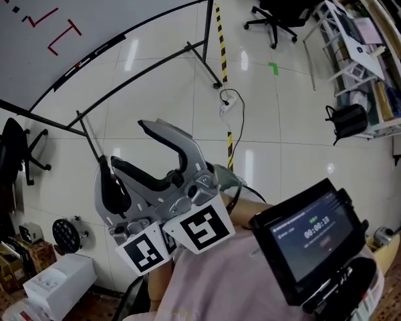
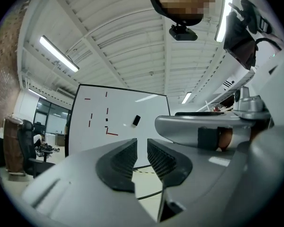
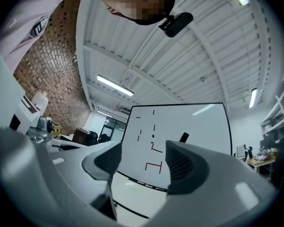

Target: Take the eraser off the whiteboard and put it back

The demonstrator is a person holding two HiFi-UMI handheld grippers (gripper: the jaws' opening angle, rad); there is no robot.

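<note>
The eraser (image 2: 136, 120) is a small black block stuck on the whiteboard (image 2: 118, 109), right of several red and black strokes. In the right gripper view the eraser (image 3: 183, 137) sits high on the whiteboard (image 3: 199, 126), above my right jaw. I do not see it in the head view, where the whiteboard (image 1: 107, 5) fills the top left. My left gripper (image 2: 142, 148) is shut with nothing between its pads. My right gripper (image 3: 143, 152) is open and empty. Both point at the board from some distance, side by side, left gripper (image 1: 105, 172) beside right gripper (image 1: 130, 144).
The board's black stand legs (image 1: 207, 45) spread over the tiled floor. Yellow-black tape (image 1: 222, 32) and a cable with a plug strip (image 1: 227, 105) lie beyond. Office chairs (image 1: 281, 9), shelving (image 1: 367, 59), a white box (image 1: 57, 279) and a screen device (image 1: 311, 236) surround me.
</note>
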